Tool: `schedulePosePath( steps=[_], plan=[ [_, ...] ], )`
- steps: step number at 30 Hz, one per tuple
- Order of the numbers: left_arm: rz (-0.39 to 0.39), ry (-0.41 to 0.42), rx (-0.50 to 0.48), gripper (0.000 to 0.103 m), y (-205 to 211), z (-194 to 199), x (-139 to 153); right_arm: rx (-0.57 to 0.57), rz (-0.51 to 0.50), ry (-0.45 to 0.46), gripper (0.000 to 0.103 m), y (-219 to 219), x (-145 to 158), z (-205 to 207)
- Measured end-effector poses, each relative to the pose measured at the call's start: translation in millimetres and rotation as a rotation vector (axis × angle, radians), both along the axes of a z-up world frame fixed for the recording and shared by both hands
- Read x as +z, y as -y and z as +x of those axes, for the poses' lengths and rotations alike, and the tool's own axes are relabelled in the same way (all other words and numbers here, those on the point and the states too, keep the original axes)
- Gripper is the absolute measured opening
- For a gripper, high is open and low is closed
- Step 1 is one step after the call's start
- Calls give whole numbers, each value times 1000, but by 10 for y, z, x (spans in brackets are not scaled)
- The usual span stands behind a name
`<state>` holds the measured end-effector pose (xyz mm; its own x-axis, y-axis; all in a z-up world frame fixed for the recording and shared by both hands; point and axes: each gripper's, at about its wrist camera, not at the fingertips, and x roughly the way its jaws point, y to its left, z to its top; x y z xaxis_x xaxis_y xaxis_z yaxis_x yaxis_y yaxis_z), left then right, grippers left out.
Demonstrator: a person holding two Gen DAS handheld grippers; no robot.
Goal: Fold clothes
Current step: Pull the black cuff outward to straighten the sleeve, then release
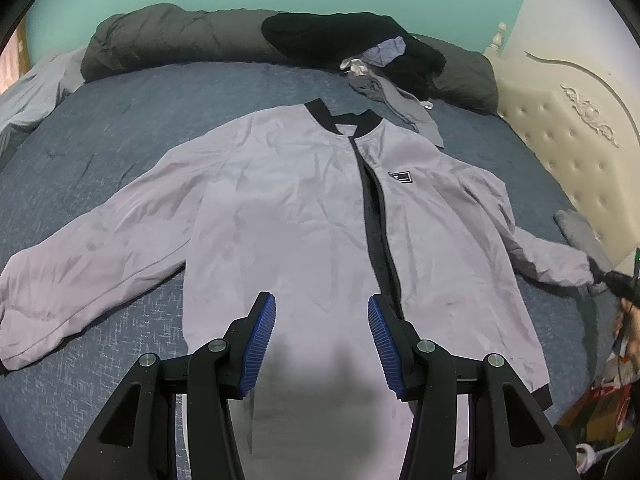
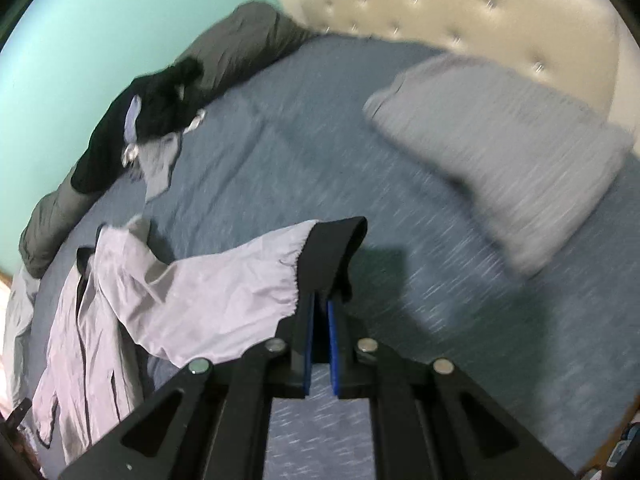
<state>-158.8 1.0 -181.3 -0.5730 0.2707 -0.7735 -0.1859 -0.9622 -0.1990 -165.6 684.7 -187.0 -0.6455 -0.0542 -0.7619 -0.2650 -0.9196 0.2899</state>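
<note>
Gripping one jacket (image 1: 304,208) cuff (image 2: 328,256), right tool (image 2: 320,308)

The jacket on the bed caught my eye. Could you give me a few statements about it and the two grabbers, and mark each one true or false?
1. The right gripper is clamped on the jacket's black cuff. True.
2. The left gripper is pinching the jacket's hem. False: its jaws stand apart above the jacket, holding nothing.
3. The jacket lies front side up, with its black collar toward the far side of the bed. True.
4. The jacket is already folded into a neat square. False: it is spread out, one sleeve stretched flat to the side.
5. A pile of dark clothes sits beyond the collar. True.
</note>
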Motion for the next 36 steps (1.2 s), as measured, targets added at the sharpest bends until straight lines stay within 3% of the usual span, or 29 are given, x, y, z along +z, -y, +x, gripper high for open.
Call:
schedulePosePath(
  steps=[5,11,19,22,29,34,36],
  plan=[
    [-5,-4,-10,52,-59,10,23,-60,35,-49,6,-419,339,114],
    [-13,-5,-19,52,-118,13,30,-77,40,-55,6,-657,461,149],
    [-18,4,-33,52,-142,28,19,-57,48,130,6,-510,-190,30],
    [-18,10,-37,52,-121,29,9,-78,80,161,8,-534,-313,76],
    [-2,19,-29,52,-35,62,-41,-90,141,67,8,-489,66,308],
    [8,16,-40,52,-52,127,-23,33,62,21,9,-81,235,353],
    [12,11,-45,52,-56,173,5,116,25,46,9,194,203,355]
  ],
)
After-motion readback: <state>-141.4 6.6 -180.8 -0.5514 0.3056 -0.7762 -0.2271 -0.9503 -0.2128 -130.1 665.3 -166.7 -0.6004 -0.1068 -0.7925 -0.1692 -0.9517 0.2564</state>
